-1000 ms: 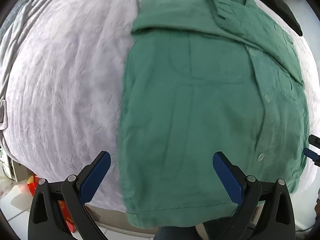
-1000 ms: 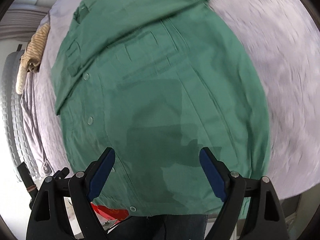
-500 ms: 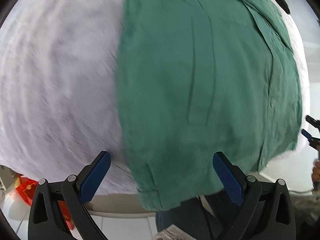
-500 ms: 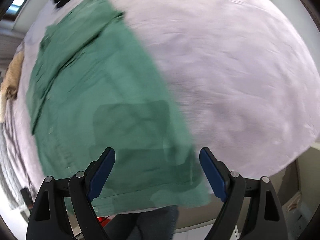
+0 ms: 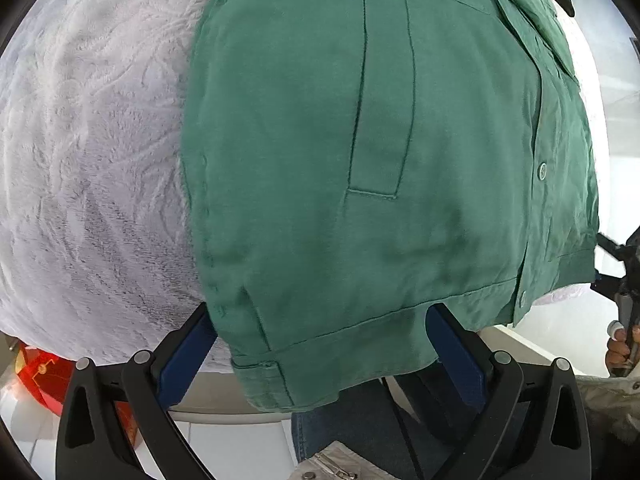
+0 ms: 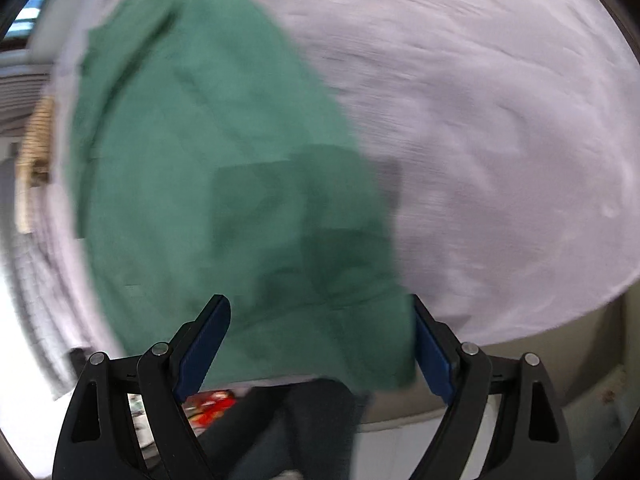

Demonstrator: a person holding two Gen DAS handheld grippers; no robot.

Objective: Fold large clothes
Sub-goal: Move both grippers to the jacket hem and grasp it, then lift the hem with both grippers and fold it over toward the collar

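Both grippers have dropped toward the near hem since a second ago, and the shirt [image 5: 380,160] now fills most of the left view where more of the blanket showed before. It lies flat on the pale fuzzy blanket [image 5: 88,152], buttons running down the right of the frame, its bottom hem hanging a little over the bed's near edge.

Left gripper [image 5: 320,344] is spread wide, nothing held, with the hem corner sitting right between its blue pads. Right gripper [image 6: 320,344] is wide too and empty (that view is badly smeared), the shirt's other corner low in the frame between its fingers.

Looks like the reach-for-the-hem step: next calls for closing on both bottom corners together, then carrying the hem up toward the collar.
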